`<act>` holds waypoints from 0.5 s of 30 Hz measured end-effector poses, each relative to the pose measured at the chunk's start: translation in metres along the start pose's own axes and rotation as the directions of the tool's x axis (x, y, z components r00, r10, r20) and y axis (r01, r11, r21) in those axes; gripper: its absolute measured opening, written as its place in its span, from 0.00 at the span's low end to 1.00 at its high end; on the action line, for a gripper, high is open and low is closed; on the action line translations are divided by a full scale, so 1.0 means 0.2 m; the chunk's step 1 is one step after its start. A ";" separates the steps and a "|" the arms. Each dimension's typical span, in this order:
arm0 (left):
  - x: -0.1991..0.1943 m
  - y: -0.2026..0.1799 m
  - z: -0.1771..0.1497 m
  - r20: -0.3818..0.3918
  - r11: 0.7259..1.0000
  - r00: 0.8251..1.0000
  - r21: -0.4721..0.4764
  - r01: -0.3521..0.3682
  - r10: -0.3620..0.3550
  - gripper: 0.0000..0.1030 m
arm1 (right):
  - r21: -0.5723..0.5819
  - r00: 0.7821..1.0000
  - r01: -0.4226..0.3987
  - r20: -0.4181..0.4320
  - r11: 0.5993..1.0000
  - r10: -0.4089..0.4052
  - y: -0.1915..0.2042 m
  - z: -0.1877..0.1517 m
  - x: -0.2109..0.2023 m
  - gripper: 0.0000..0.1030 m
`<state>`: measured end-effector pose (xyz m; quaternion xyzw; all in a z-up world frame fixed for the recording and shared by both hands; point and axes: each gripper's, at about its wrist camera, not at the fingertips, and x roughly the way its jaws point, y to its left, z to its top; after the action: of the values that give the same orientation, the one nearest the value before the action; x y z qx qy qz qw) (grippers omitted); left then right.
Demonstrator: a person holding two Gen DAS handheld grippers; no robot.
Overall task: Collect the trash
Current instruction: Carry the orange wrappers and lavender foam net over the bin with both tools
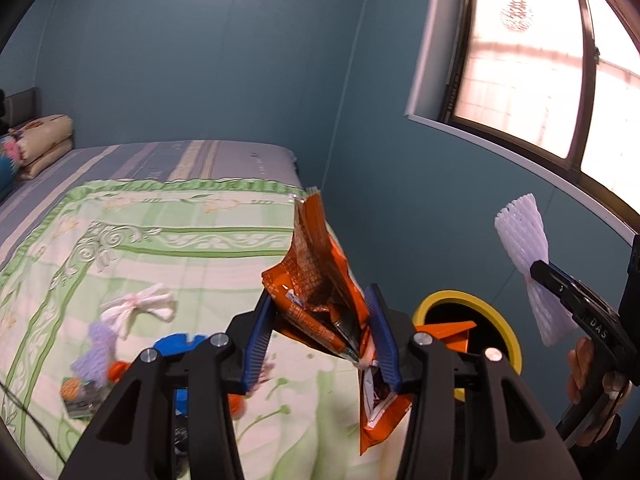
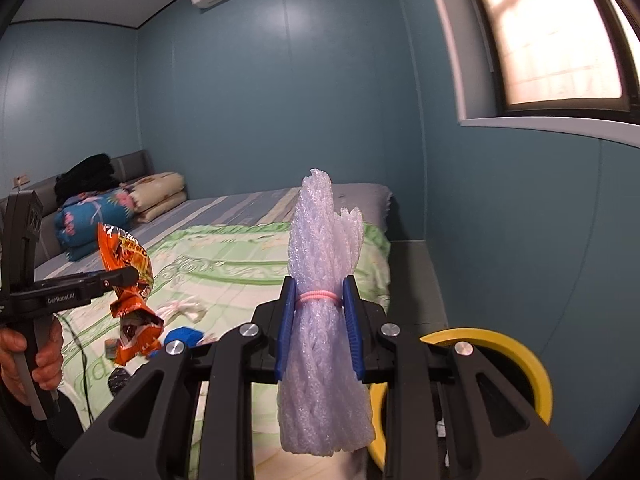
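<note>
Pinching between blue fingers (image 1: 260, 340): orange snack bag (image 1: 316, 280) left, foam net (image 2: 320, 292) right.

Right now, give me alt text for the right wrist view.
The right gripper clamps an upright white foam net bundle above a yellow-rimmed bin. At left, the left gripper holds an orange snack bag over a green-quilted bed.

"GenRobot.AI" in white on the black body of the left gripper (image 2: 132, 276), seen from the right wrist view. "DAS" in pale letters on the black body of the right gripper (image 1: 538, 270), seen from the left wrist view. Orange snack bag (image 1: 316, 292) carries print, too crumpled to read. Round red emblem on the far window pane (image 1: 516, 16) is not legible.
</note>
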<state>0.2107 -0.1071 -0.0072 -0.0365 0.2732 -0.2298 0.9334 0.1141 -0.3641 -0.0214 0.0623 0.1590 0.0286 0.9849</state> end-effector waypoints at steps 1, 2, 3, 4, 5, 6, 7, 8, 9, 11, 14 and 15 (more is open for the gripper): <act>0.01 -0.02 0.01 -0.001 1.000 1.000 0.004 0.008 -0.008 0.42 | 0.004 1.000 0.008 0.003 1.000 -0.008 -0.02 0.00 0.00 0.22; 0.03 -0.04 0.01 -0.003 1.000 1.000 0.008 0.017 -0.017 0.42 | 0.008 1.000 0.017 0.006 1.000 -0.017 -0.04 0.00 0.00 0.22; 0.05 -0.06 0.02 -0.005 1.000 1.000 0.012 0.027 -0.027 0.42 | 0.015 1.000 0.029 0.010 0.999 -0.030 -0.07 0.01 0.00 0.22; 0.07 -0.10 0.03 -0.007 0.999 0.999 0.017 0.041 -0.040 0.42 | 0.021 0.999 0.036 0.012 0.999 -0.036 -0.08 0.01 0.00 0.22; 0.08 -0.11 0.04 -0.008 0.999 0.999 0.020 0.047 -0.047 0.42 | 0.028 0.999 0.044 0.014 0.999 -0.045 -0.11 0.01 0.00 0.22; 0.10 -0.14 0.04 -0.009 0.998 0.998 0.026 0.058 -0.058 0.42 | 0.033 0.998 0.052 0.017 0.998 -0.053 -0.12 0.02 0.00 0.22; 0.12 -0.17 0.05 -0.008 0.997 0.998 0.031 0.066 -0.066 0.42 | 0.039 0.998 0.064 0.021 0.997 -0.064 -0.14 0.02 0.00 0.22; 0.14 -0.20 0.05 -0.008 0.996 0.997 0.039 0.076 -0.075 0.42 | 0.044 0.997 0.072 0.023 0.996 -0.073 -0.16 0.02 0.00 0.22; 0.15 -0.22 0.06 -0.008 0.996 0.997 0.043 0.081 -0.081 0.42 | 0.049 0.997 0.078 0.024 0.996 -0.079 -0.18 0.02 0.00 0.22; 0.19 -0.26 0.07 -0.011 0.994 0.995 0.053 0.099 -0.099 0.42 | 0.061 0.995 0.095 0.025 0.994 -0.097 -0.23 0.02 0.00 0.22; 0.25 -0.33 0.07 -0.027 0.990 0.992 0.062 0.126 -0.124 0.42 | 0.073 0.992 0.120 0.025 0.990 -0.122 -0.27 0.01 0.00 0.22; 0.28 -0.35 0.07 -0.034 0.989 0.990 0.064 0.136 -0.134 0.42 | 0.075 0.991 0.128 0.024 0.989 -0.130 -0.28 0.01 0.00 0.22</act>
<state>0.2297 -0.1959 -0.0095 -0.0207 0.2763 -0.3019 0.9122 0.1158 -0.4201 -0.0274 0.0883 0.1495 -0.0417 0.9839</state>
